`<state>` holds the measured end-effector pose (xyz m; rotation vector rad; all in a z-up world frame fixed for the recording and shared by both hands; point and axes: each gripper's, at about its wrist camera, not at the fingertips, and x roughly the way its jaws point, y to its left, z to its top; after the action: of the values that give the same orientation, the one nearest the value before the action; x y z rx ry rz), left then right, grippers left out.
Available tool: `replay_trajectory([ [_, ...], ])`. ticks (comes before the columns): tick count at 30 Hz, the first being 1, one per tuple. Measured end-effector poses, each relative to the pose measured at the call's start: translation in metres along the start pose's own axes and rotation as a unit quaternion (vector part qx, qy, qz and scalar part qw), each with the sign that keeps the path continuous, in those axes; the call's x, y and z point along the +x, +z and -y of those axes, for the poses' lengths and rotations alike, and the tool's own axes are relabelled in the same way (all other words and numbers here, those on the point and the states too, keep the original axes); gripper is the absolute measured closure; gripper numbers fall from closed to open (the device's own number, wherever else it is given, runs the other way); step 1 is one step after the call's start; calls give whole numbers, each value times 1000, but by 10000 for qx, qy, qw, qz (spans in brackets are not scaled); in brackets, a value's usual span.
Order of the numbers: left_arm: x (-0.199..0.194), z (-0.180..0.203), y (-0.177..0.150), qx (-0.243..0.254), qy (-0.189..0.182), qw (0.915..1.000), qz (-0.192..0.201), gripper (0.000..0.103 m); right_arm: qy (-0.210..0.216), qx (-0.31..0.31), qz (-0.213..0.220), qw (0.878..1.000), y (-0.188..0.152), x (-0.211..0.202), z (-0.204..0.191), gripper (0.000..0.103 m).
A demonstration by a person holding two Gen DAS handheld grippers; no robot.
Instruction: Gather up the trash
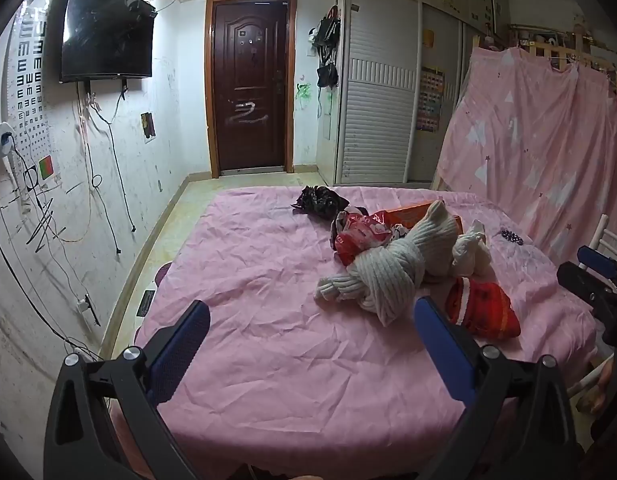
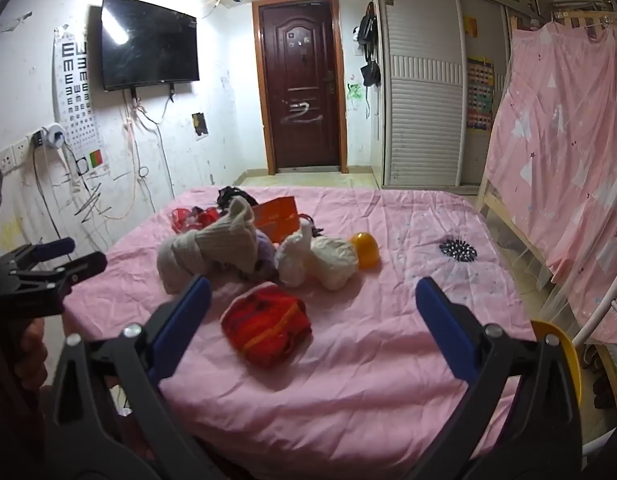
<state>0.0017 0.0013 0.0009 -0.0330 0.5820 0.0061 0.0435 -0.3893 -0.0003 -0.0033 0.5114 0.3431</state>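
Trash, a red wrapper [image 1: 358,236], an orange box [image 1: 422,214] and a black bag [image 1: 318,200], lies right of centre in the left wrist view on the pink bedsheet [image 1: 268,280] among rolled socks, while left gripper [image 1: 310,328] and right gripper [image 2: 312,300] hover with jaws wide apart, holding nothing.
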Motion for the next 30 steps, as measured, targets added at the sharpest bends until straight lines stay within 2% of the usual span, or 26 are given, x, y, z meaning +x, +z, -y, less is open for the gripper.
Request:
replay_trajectory([
  [30,1,10,-9,46,-5,10000,-14,8,-31,-41,0,10000,-1,0,-2,5],
])
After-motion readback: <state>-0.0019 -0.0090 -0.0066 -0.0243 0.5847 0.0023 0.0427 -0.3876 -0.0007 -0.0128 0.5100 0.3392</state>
